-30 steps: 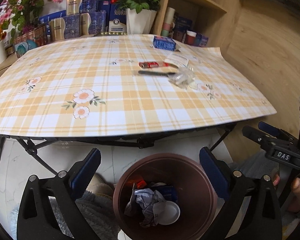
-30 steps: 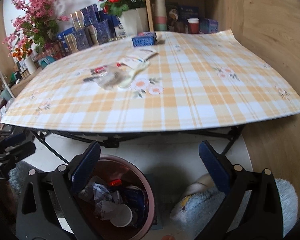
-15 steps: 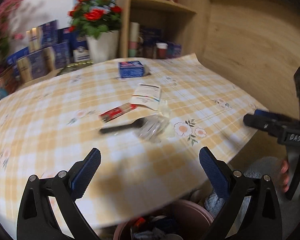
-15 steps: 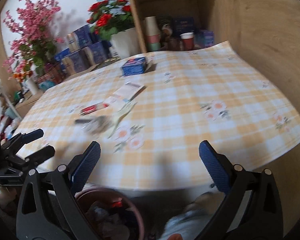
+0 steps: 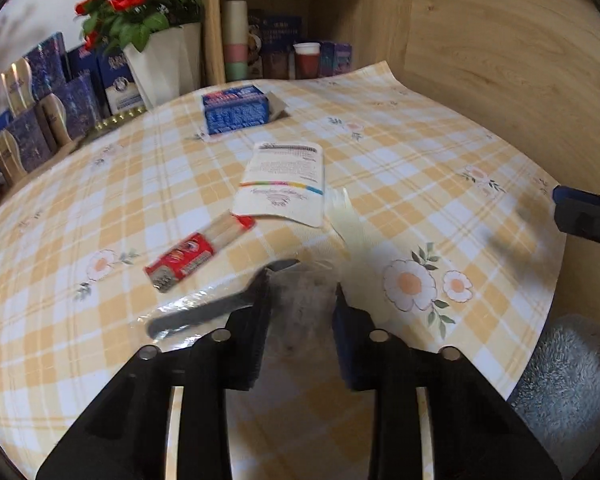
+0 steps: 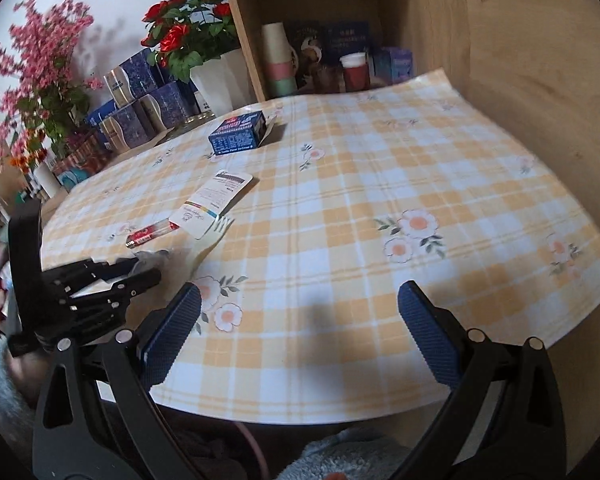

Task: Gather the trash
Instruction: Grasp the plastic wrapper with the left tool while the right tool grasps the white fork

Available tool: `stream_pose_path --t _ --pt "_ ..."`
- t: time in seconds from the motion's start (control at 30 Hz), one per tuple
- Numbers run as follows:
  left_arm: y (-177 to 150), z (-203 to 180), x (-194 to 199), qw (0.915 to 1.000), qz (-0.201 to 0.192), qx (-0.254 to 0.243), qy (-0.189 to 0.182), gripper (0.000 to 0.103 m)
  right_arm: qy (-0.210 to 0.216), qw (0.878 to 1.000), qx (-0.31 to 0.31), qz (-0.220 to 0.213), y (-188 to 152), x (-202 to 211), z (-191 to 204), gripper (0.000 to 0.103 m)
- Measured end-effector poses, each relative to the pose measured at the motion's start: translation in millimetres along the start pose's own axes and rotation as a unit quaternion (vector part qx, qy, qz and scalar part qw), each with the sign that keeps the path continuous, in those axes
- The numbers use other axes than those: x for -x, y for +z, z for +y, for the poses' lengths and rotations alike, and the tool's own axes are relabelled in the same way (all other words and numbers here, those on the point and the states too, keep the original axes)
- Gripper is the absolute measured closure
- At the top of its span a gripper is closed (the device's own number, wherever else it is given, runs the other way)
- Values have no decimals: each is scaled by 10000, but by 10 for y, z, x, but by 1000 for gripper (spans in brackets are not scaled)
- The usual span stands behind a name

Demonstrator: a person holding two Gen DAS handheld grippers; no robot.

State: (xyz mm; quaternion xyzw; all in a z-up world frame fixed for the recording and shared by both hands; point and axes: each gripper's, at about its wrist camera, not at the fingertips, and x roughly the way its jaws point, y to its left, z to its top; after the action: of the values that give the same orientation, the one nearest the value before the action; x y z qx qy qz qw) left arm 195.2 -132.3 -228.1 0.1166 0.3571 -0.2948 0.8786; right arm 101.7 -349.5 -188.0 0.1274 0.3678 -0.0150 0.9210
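It was plainly a lived-in home, a corner of a sitting or dining room. A folding table (image 6: 380,208) wore a yellow checked cloth printed with daisies. At eleven o'clock beyond it stood a white vase of red artificial roses (image 6: 188,40), and further round at ten o'clock a spray of pink blossom (image 6: 40,68) above a row of blue gift boxes (image 6: 148,104). At twelve o'clock a pale wooden shelf unit (image 6: 432,20) held stacked paper cups (image 6: 276,60) and small cartons. A fluffy grey rug (image 5: 560,376) lay on the floor at four o'clock.
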Motion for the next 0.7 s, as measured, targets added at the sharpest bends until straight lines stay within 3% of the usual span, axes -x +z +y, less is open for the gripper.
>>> stream_pose_path --t 0.2,0.37,0.47,0.7 --pt "-84 198 352 9973 -429 589 -83 83 434 9988 0 208 59 -286 138 7" --pt "-229 429 702 9918 -666 1095 16 83 896 9942 301 517 108 -634 530 45" --pt "-332 546 853 9890 -710 1298 81 83 990 9914 351 786 109 -874 734 60" --pt "-590 733 1088 9811 -805 1742 264 83 523 9957 141 751 191 -1154 965 62"
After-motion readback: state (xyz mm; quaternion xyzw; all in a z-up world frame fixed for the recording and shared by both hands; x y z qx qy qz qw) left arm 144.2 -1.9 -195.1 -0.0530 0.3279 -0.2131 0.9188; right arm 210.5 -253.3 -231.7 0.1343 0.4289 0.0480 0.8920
